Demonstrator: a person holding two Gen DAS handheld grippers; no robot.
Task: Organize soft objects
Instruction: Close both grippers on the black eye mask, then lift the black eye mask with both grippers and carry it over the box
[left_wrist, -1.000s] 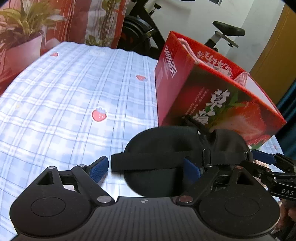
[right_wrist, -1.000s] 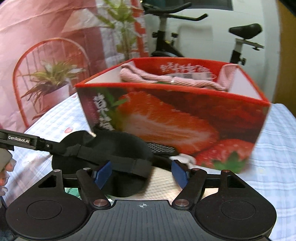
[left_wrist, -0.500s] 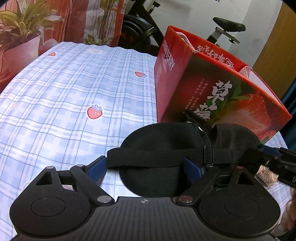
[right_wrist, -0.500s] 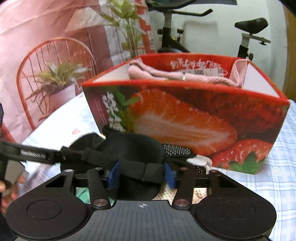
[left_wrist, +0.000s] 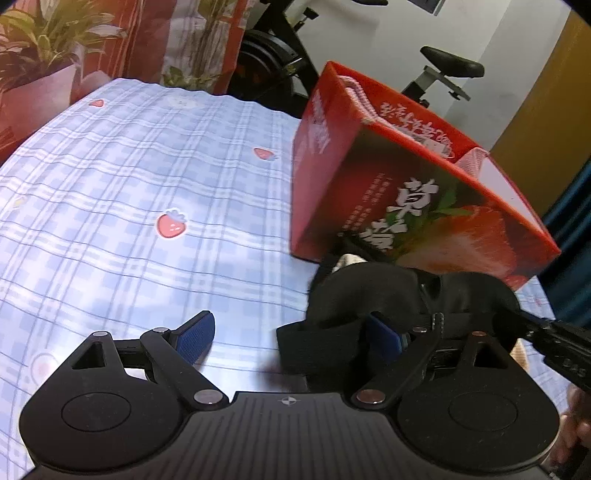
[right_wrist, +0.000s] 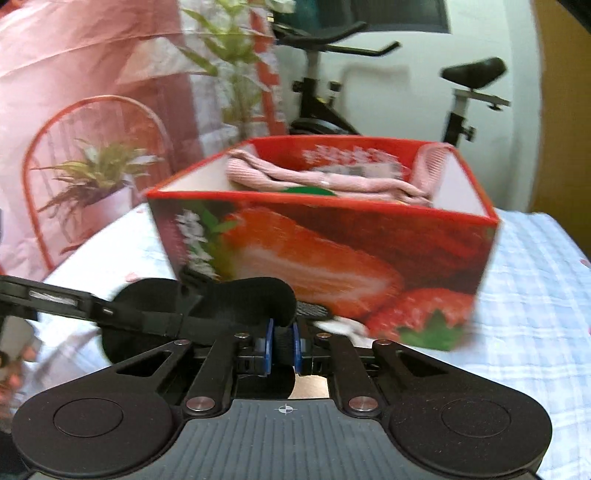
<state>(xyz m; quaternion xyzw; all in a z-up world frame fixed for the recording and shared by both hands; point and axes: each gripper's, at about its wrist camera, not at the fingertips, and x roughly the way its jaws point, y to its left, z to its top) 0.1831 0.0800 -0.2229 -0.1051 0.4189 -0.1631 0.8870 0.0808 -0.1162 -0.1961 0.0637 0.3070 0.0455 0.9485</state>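
Note:
A black eye mask (right_wrist: 240, 295) with an elastic strap lies bunched in front of the red strawberry box (right_wrist: 332, 251) on the table. My right gripper (right_wrist: 283, 345) is shut on the mask's strap and edge, blue pads pressed against the black fabric. In the left wrist view the mask (left_wrist: 369, 291) sits low and right, and its strap end reaches between the fingers of my left gripper (left_wrist: 290, 338). That gripper is open and its pads press on nothing. The box (left_wrist: 406, 206) holds a pink knitted piece (right_wrist: 314, 181).
The blue plaid tablecloth (left_wrist: 147, 166) with strawberry prints stretches left of the box. A white and dark scrap of fabric (right_wrist: 340, 326) lies at the box's foot. Behind the table stand an exercise bike (right_wrist: 461, 99), a potted plant (right_wrist: 96, 173) and a red wire chair (right_wrist: 44, 147).
The right gripper's jaws closed from wide open onto the mask. The mask bunched up and slid rightward in the left wrist view, off the left finger's side. The left gripper stayed open.

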